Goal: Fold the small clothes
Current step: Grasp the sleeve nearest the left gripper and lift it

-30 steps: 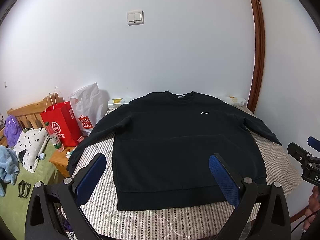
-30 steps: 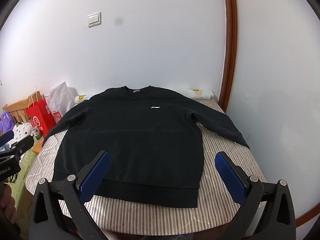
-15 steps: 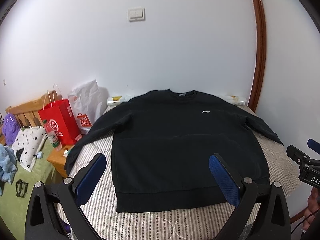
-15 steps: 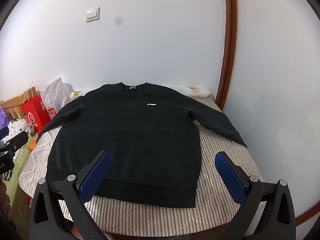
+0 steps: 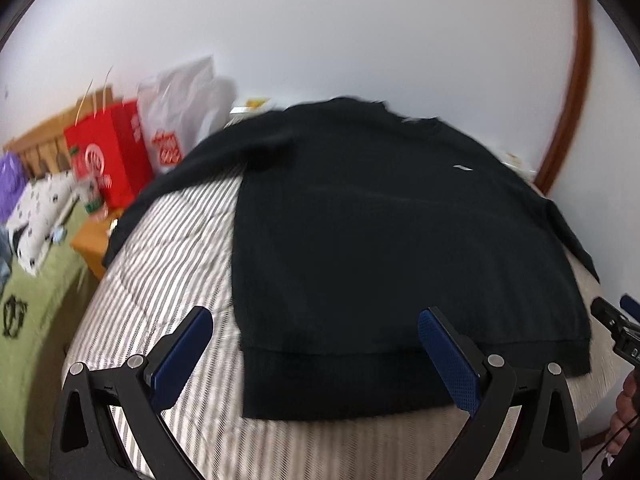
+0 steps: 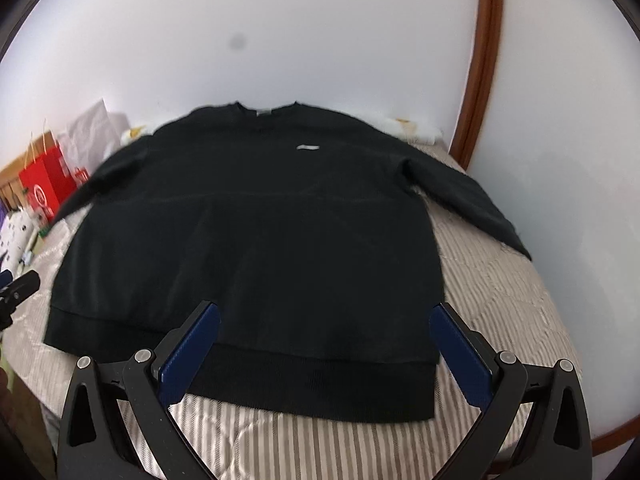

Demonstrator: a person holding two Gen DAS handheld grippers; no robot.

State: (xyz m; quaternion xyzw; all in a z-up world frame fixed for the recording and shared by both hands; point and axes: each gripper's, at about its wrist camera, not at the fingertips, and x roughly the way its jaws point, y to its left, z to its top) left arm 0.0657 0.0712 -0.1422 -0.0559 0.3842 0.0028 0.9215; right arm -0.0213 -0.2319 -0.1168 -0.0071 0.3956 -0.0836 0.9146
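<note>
A black sweatshirt [image 5: 400, 240] [image 6: 256, 240] lies flat and face up on a striped bed cover [image 5: 168, 248] [image 6: 508, 292], sleeves spread to both sides, a small white logo on the chest. My left gripper [image 5: 316, 356] is open and hovers over the hem near its left corner, nothing between the blue pads. My right gripper [image 6: 324, 352] is open above the hem's right part, also holding nothing. Each gripper's tip shows at the edge of the other's view. The left wrist view is blurred.
A red paper bag [image 5: 108, 160] and a white plastic bag [image 5: 180, 120] stand left of the bed by a wooden nightstand [image 5: 94, 240]. A spotted pillow [image 5: 40, 212] lies on green bedding. White wall and a brown door frame [image 6: 480, 64] bound the far and right sides.
Both grippers have dropped and moved forward toward the sweatshirt's hem, so it fills more of each view. The left one has also swung leftward. Both stay open.
</note>
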